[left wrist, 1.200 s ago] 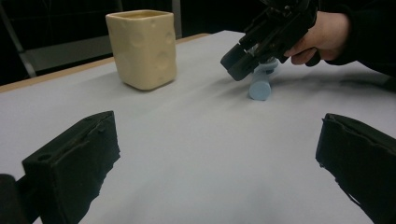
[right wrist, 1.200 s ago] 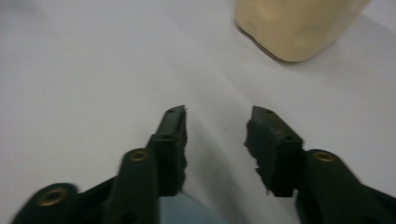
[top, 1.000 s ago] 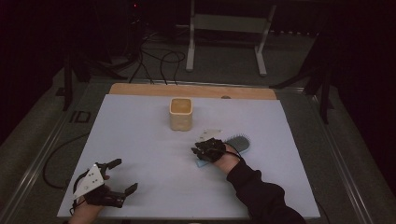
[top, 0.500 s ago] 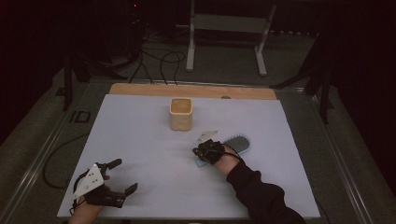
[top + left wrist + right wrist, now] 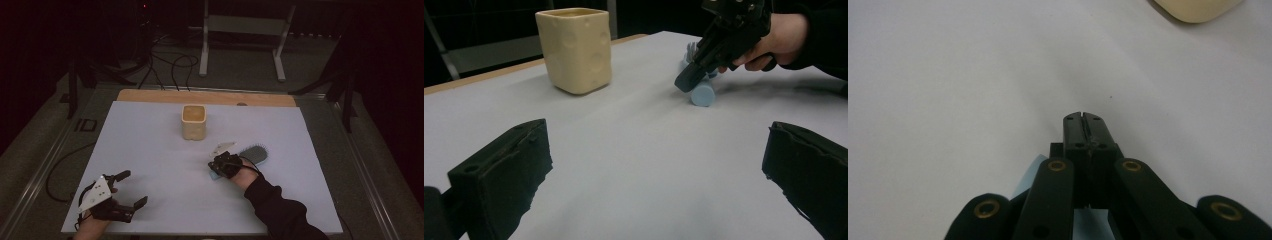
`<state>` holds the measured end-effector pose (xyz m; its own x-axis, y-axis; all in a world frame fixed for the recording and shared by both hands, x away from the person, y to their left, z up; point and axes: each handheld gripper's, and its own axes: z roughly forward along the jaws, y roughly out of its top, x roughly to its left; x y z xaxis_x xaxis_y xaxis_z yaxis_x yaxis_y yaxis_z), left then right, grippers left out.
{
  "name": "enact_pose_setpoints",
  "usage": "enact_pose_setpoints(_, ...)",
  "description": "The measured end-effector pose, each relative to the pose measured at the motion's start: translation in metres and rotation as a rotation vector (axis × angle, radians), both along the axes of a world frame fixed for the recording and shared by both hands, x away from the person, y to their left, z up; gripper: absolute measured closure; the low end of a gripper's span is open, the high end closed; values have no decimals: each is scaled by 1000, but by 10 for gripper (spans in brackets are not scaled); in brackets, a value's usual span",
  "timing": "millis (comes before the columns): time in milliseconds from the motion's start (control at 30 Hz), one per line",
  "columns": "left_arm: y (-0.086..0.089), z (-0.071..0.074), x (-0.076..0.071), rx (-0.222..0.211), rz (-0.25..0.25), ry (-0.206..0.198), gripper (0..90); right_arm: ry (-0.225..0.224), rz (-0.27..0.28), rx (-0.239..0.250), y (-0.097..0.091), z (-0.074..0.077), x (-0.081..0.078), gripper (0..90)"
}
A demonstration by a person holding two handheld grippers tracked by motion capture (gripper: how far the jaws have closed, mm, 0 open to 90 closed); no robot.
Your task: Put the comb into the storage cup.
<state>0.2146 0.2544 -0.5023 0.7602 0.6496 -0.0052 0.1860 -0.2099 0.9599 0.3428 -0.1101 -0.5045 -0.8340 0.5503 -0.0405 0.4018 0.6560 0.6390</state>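
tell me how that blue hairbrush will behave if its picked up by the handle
The hairbrush looks like rigid plastic, so it should stay stiff. Its round handle may twist or slip between the jaws. The wider bristle head probably makes that end droop. It lies flat now, so rolling seems unlikely.

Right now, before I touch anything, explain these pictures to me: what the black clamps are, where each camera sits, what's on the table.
There is no robot here. A person holds a hand-held two-jaw gripper in each hand. The high view looks down from above the person's side of the table. The other two views come from cameras riding on the grippers, looking along their black jaws.

On the table stand a cream cup and a light blue hairbrush. The left gripper is open and holds nothing. The right gripper has its jaws shut and sits at the brush's handle. Whether it actually pinches the handle is hard to tell.
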Motion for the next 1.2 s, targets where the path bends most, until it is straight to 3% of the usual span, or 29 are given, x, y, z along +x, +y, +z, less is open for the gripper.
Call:
enact_pose_setpoints(633,0,0,0,4,2,-1,0,26,42,-24,-19,1,-27,900)
enact_pose_setpoints(1200,0,0,0,5,4,-1,0,57,20,-28,-47,2,-53,900)
